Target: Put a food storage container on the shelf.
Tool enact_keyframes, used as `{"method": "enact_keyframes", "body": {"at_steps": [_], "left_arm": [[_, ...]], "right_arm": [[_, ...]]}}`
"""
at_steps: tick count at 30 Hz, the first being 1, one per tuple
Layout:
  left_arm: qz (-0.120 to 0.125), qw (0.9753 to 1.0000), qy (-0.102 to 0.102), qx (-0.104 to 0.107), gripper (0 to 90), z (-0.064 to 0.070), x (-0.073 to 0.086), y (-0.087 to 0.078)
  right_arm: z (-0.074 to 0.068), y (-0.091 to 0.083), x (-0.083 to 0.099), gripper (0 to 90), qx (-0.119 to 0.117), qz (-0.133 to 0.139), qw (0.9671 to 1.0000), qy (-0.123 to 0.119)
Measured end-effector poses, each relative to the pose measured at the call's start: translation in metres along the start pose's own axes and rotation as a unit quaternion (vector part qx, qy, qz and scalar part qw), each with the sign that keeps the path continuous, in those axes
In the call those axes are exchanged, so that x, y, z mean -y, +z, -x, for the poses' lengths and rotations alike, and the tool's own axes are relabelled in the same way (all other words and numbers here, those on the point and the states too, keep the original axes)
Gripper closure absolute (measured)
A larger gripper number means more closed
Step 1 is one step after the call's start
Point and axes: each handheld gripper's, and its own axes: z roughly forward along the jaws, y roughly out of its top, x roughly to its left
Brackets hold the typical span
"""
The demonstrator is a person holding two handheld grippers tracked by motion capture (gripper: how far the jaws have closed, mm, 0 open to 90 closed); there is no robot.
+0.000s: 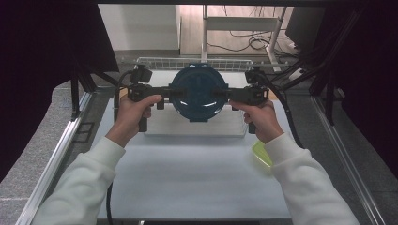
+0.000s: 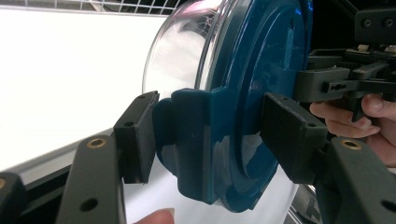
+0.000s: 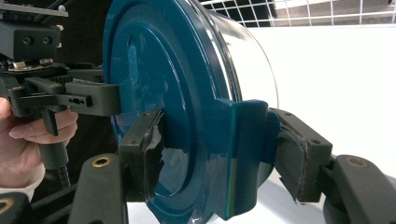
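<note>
here, a round glass container (image 1: 197, 93) with a dark teal lid (image 1: 197, 86) is held up above the white table (image 1: 187, 178), between the two grippers, with the lid's flat face turned toward the high camera. the left gripper (image 1: 165, 92) comes in from the container's left side and the right gripper (image 1: 228, 95) from its right, each gripped by a hand in a white sleeve.

in the left gripper view, the left gripper (image 2: 210, 135) has its jaws clenched on a teal locking tab (image 2: 189, 135) at the lid's (image 2: 261, 93) edge, one pad on the glass side and the other on the lid's face. the clear glass body (image 2: 180, 51) curves away behind the lid; its far end is cut off by the top of the view. the right gripper's (image 2: 303, 86) jaw reaches the lid from the far side, and the hand (image 2: 359, 116) holding it is partly cut by the view's edge.

in the right gripper view, the right gripper (image 3: 219, 154) likewise clamps a lid tab (image 3: 243, 154), with the lid (image 3: 159, 93) face to one side and the glass body (image 3: 247, 56) to the other. the pad coverings look frayed. the left gripper (image 3: 100, 98) touches the lid's far edge.

whether anything lies inside the container is hard to tell, as the lid hides it from above and the glass glares. a wire rack (image 1: 192, 62) stands at the table's far edge, partly hidden behind the container. a yellow-green object (image 1: 261, 152) on the table is half covered by the right sleeve (image 1: 305, 183), so its shape is unclear.
</note>
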Motion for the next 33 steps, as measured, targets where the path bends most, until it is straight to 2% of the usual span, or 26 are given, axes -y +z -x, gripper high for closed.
{"method": "enact_keyframes", "body": {"at_steps": [10, 21, 33], "left_arm": [[-0.001, 1.0, -0.001, -0.001, 38.7, -0.011, -0.016, 0.005], [-0.01, 0.9999, -0.013, -0.001, 38.7, -0.026, -0.033, 0.012], [-0.019, 0.9993, -0.031, 0.001, 38.2, -0.043, -0.038, 0.025]], "right_arm": [[0.008, 0.008, -0.017, 37.6, -0.001, -0.004, 1.0, 0.002], [0.02, 0.02, -0.035, 37.6, 0.0, -0.014, 0.9998, 0.014], [0.036, 0.033, -0.04, 37.6, 0.0, -0.026, 0.999, 0.035]]}}
